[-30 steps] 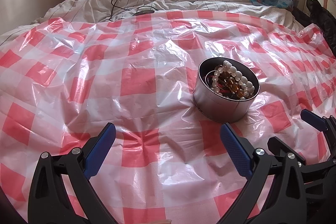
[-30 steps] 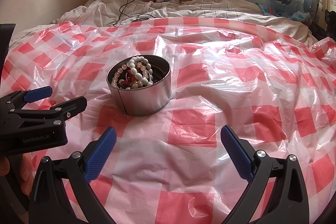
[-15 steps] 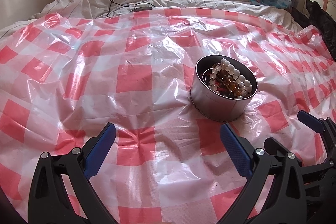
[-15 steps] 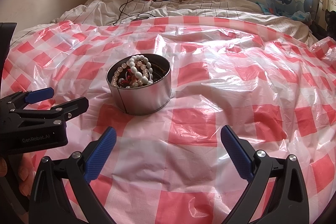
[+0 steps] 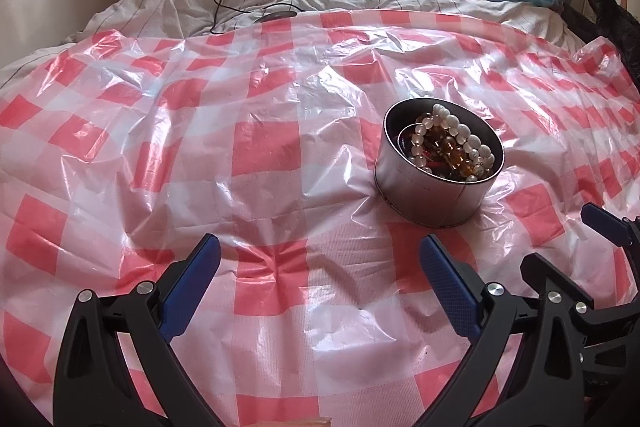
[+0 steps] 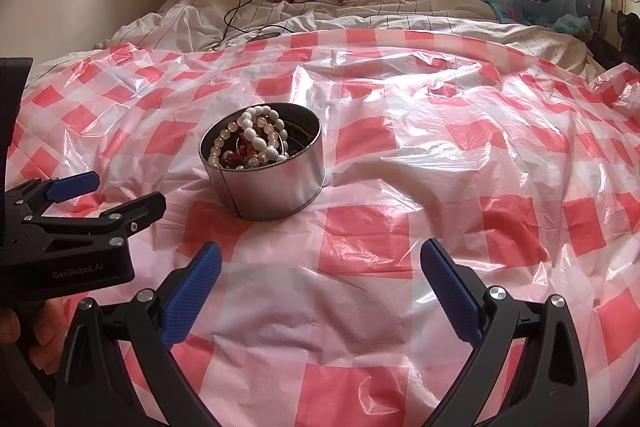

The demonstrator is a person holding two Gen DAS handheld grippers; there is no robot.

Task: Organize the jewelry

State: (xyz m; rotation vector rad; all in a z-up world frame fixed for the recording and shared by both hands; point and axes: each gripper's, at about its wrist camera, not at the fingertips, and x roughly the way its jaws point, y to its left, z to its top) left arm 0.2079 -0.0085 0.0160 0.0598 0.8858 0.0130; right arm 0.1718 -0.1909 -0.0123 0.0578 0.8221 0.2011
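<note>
The left hand-held gripper (image 5: 318, 275) is spread wide, its blue pads apart with nothing between them, hovering over the red-and-white checked plastic sheet (image 5: 256, 155) that covers the bed. The right hand-held gripper (image 6: 320, 279) is spread just as wide and also holds nothing. Neither touches anything.

The round metal tin (image 5: 434, 183) stands upright on the sheet, ahead and to the right of the left hand-held gripper and ahead and to the left of the right one. It is filled with jewelry: pale bead bracelets (image 5: 460, 135) lie on top of amber beads (image 5: 452, 151) and darker pieces.

Compared with a second ago, the left wrist view has tipped a little, so the tin sits slightly lower and more to the left in it. The tin itself has not moved on the sheet, and both pairs of fingers keep the same wide spread.
</note>
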